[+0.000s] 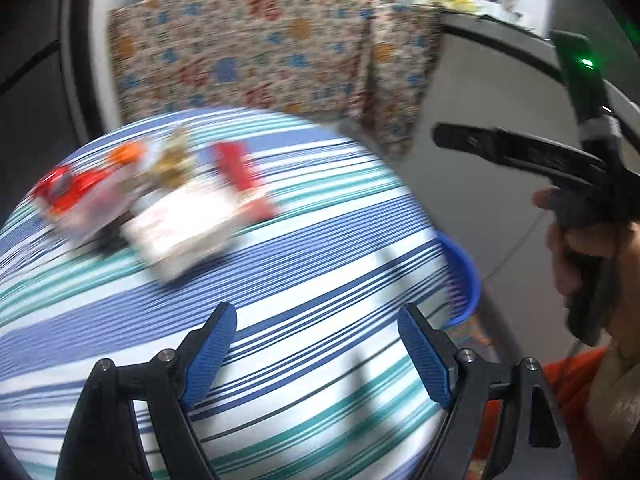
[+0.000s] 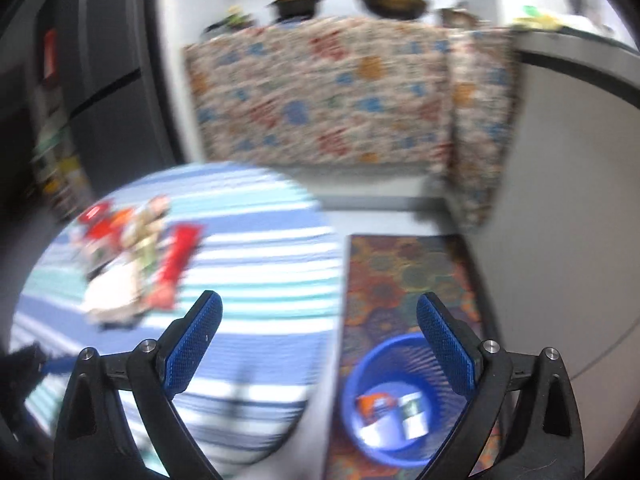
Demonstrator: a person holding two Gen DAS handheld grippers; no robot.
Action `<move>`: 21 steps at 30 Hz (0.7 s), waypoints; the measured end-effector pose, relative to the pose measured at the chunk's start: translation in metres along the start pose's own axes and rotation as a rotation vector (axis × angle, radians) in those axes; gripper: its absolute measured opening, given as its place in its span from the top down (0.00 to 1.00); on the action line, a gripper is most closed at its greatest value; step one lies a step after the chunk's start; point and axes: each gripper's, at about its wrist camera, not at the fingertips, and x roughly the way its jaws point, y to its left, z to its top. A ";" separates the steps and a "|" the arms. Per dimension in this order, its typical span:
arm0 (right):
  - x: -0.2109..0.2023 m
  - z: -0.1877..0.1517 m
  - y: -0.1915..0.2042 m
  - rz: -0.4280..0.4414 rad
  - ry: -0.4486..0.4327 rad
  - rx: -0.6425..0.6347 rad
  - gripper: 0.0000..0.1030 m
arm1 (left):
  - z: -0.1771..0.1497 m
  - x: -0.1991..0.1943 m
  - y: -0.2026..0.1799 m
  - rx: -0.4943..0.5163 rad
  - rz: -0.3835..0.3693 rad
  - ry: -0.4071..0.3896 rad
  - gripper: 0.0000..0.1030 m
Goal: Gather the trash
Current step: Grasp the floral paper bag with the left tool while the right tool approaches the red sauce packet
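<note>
On striped table [image 1: 304,280]: trash pile [image 1: 160,204], labels blurred | left gripper [image 1: 316,356], right gripper [image 2: 320,344]: wide apart, empty

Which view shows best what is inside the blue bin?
The right wrist view. It looks down into the blue bin on the floor mat and shows a few packets lying inside. The left wrist view shows only a part of the bin's rim beyond the table edge, nothing inside.

tablecloth [image 1: 320,280]: blue, teal, white stripes | bin [image 2: 360,380]: blue | far hanging cloth [image 1: 260,48]: floral, red-blue-orange | floor mat [image 2: 404,272]: multicoloured hexagons
</note>
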 end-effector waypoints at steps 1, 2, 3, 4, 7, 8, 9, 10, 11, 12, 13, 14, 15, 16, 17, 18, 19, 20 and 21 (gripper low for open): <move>0.004 -0.003 0.014 0.022 0.016 -0.014 0.05 | -0.004 -0.004 0.015 -0.009 0.019 0.000 0.18; 0.009 -0.009 0.028 0.043 0.037 -0.030 0.06 | -0.007 -0.007 0.026 -0.012 0.033 0.001 0.18; 0.015 -0.015 0.043 0.060 0.063 -0.048 0.06 | -0.010 -0.009 0.041 -0.017 0.045 0.003 0.18; 0.019 -0.022 0.054 0.073 0.086 -0.061 0.08 | -0.012 -0.011 0.051 -0.019 0.046 0.000 0.18; 0.028 -0.039 0.079 0.096 0.139 -0.095 0.10 | -0.007 -0.013 0.079 0.002 0.001 -0.013 0.18; 0.030 -0.042 0.082 0.099 0.147 -0.100 0.10 | -0.002 -0.012 0.084 0.029 -0.016 -0.020 0.18; 0.031 -0.045 0.085 0.101 0.152 -0.104 0.10 | 0.004 -0.013 0.090 0.064 -0.033 -0.029 0.18; 0.031 -0.045 0.084 0.101 0.152 -0.102 0.10 | 0.009 -0.013 0.092 0.087 -0.039 -0.036 0.18; 0.030 -0.046 0.085 0.101 0.150 -0.097 0.10 | 0.016 -0.013 0.093 0.108 -0.040 -0.043 0.18; 0.030 -0.045 0.084 0.101 0.144 -0.087 0.10 | 0.022 -0.013 0.093 0.135 -0.055 -0.051 0.18; 0.031 -0.044 0.082 0.101 0.139 -0.077 0.10 | 0.028 -0.012 0.091 0.160 -0.074 -0.054 0.18; 0.032 -0.044 0.080 0.099 0.135 -0.070 0.10 | 0.036 -0.009 0.090 0.196 -0.085 -0.060 0.18; 0.033 -0.043 0.079 0.101 0.134 -0.066 0.10 | 0.040 -0.007 0.090 0.218 -0.078 -0.067 0.18; 0.035 -0.043 0.076 0.101 0.133 -0.057 0.10 | 0.046 -0.003 0.090 0.237 -0.070 -0.071 0.18; 0.038 -0.042 0.073 0.102 0.135 -0.048 0.10 | 0.053 0.004 0.090 0.246 -0.074 -0.068 0.18; 0.040 -0.041 0.073 0.102 0.138 -0.043 0.10 | 0.056 0.009 0.091 0.244 -0.080 -0.064 0.18; 0.042 -0.040 0.072 0.104 0.140 -0.041 0.10 | 0.062 0.016 0.092 0.236 -0.094 -0.056 0.18; 0.043 -0.039 0.071 0.105 0.141 -0.044 0.10 | 0.065 0.022 0.093 0.232 -0.110 -0.046 0.18; 0.044 -0.039 0.071 0.107 0.142 -0.047 0.10 | 0.066 0.027 0.094 0.233 -0.132 -0.031 0.18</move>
